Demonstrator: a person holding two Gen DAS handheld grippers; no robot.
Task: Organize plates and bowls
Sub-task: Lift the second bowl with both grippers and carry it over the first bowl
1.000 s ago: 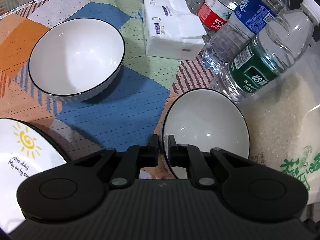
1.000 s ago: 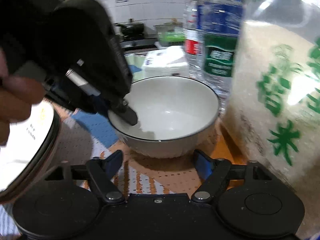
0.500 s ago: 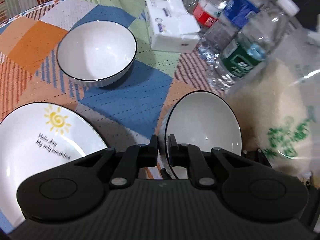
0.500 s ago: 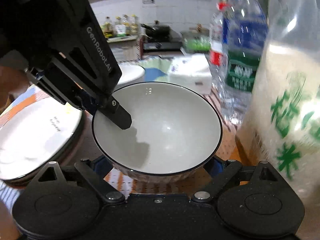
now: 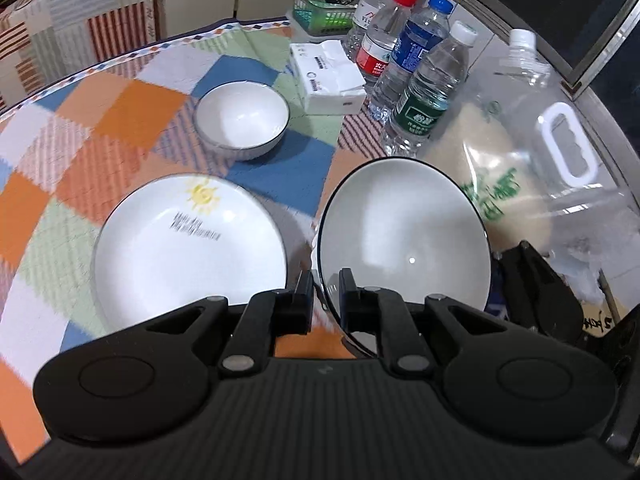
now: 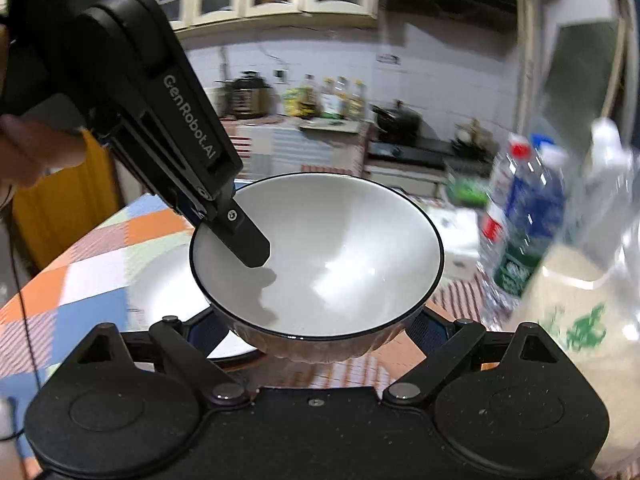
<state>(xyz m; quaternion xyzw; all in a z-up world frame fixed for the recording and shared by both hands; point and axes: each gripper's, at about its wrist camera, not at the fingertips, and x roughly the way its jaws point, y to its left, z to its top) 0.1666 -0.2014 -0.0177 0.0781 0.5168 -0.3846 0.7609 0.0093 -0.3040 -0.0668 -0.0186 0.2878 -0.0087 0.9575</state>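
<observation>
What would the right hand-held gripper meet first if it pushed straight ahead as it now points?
The lifted bowl: its underside sits between the right hand-held gripper's spread fingers, so it would likely press that wall first. Whether they already touch is unclear.

Two white black-rimmed ceramic bowls [image 5: 404, 236] [image 5: 242, 120]; one white sun-printed plate [image 5: 188, 244]; four clear plastic water bottles [image 5: 428, 92]; one white tissue pack [image 5: 328, 78]; one clear rice bag [image 5: 532, 168]; one green plastic basket [image 5: 322, 16].

Held bowl [image 5: 404, 236] has risen well above the tablecloth [image 5: 120, 112]
</observation>
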